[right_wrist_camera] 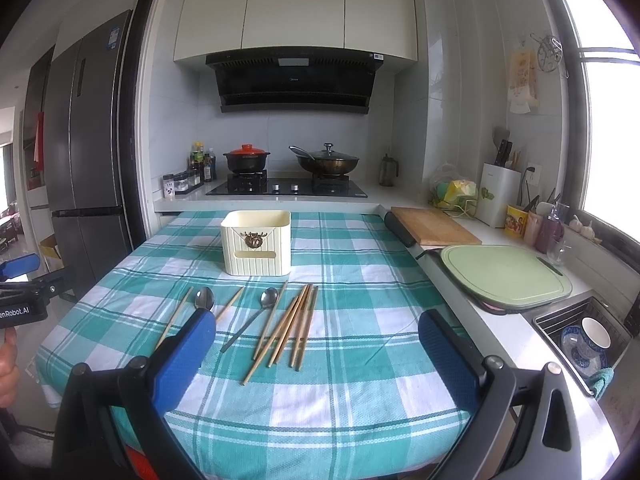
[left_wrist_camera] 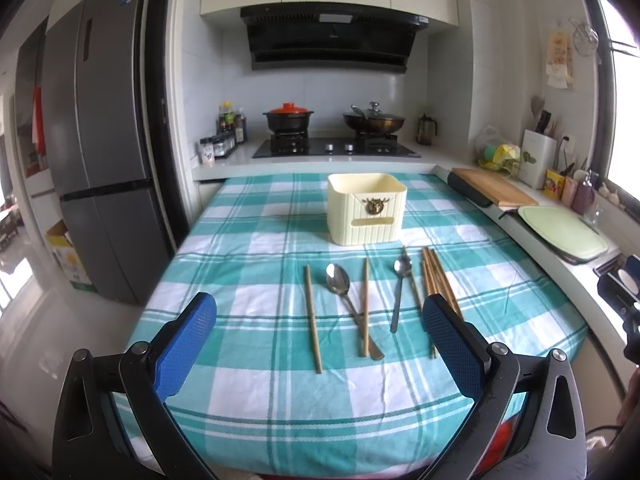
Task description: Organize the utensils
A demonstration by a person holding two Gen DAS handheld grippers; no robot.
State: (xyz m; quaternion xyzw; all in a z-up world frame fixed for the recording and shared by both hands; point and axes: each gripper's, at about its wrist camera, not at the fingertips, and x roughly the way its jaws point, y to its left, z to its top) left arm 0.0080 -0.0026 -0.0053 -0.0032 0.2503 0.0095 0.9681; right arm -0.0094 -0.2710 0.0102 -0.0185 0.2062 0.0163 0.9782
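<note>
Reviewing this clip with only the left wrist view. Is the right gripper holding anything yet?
Observer: No. The right gripper is open and empty.
Operator: My own finger hides part of the chopstick bundle. Does anything lie across its near ends?
Observer: Nothing. The near ends lie bare on the tablecloth, fanned apart.
Operator: What is past the green board on the counter?
Observer: A sink holding a white cup and a blue patterned dish.

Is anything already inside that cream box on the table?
Cannot tell: the cream box is seen from the side, and both spoons and the chopsticks lie on the cloth.
</note>
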